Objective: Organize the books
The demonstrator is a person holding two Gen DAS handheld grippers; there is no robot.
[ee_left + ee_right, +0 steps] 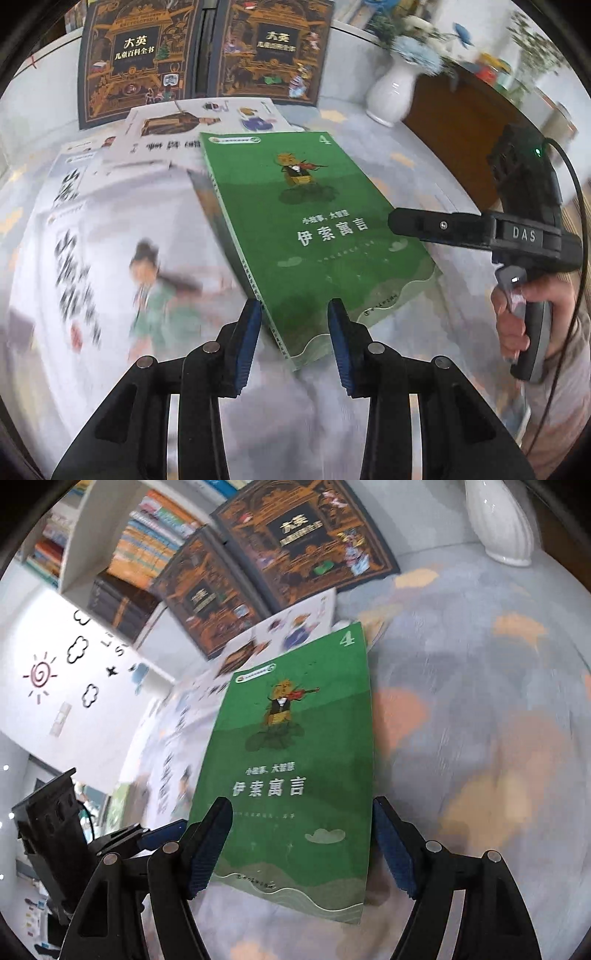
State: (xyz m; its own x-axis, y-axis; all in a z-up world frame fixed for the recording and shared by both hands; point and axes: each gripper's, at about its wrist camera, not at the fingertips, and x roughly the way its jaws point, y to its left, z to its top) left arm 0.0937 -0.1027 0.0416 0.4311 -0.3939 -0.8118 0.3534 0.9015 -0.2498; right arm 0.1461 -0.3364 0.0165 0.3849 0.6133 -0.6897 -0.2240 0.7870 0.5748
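Green book [310, 229] between both jaws; left gripper [295, 343] narrow, right gripper [301, 849] wide

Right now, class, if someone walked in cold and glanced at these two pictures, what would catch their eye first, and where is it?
The bright green book numbered 4 stands out, lying front and centre on the pale cloth between both sets of jaws. Behind it, two dark ornate encyclopedia volumes stand upright side by side. To the right, a white vase holds blue flowers.
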